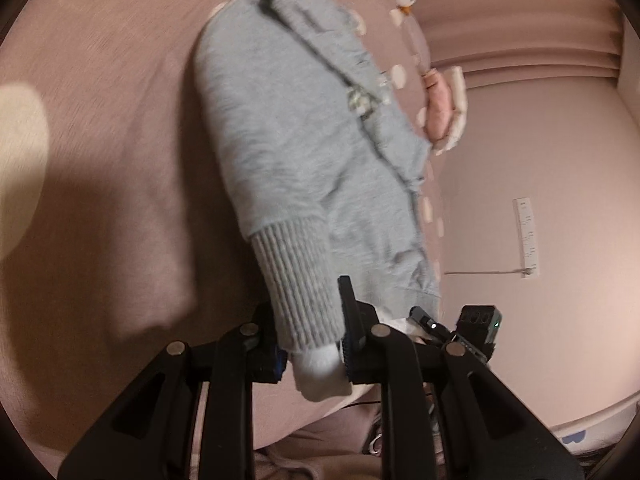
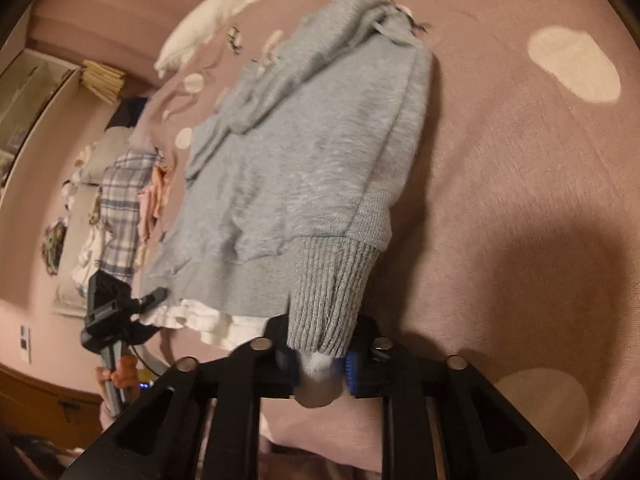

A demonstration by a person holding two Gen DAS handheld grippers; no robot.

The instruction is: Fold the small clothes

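Grey ribbed knit fills the nearest part of both views: the left claw [image 1: 314, 354] is clamped on one ribbed cuff [image 1: 298, 292] with a white inner cuff poking out below its blue pads, and the right claw [image 2: 322, 366] grips the other ribbed cuff [image 2: 328, 296] the same way. Beyond the cuffs the grey sweatshirt [image 2: 304, 152] lies flat on a dusty-pink bedspread [image 2: 520, 200] with pale spots, sleeves drawn down toward its hem.

Only the right wrist view shows the white under-layer [image 2: 208, 322] peeking from the hem, the other gripper held in a hand [image 2: 120, 376] at the left, and a heap of clothes [image 2: 120, 192] including a plaid piece farther off. Only the left wrist view shows a pink stuffed toy [image 1: 440, 108] past the sweatshirt and a white label [image 1: 526, 236] on the bed's side.
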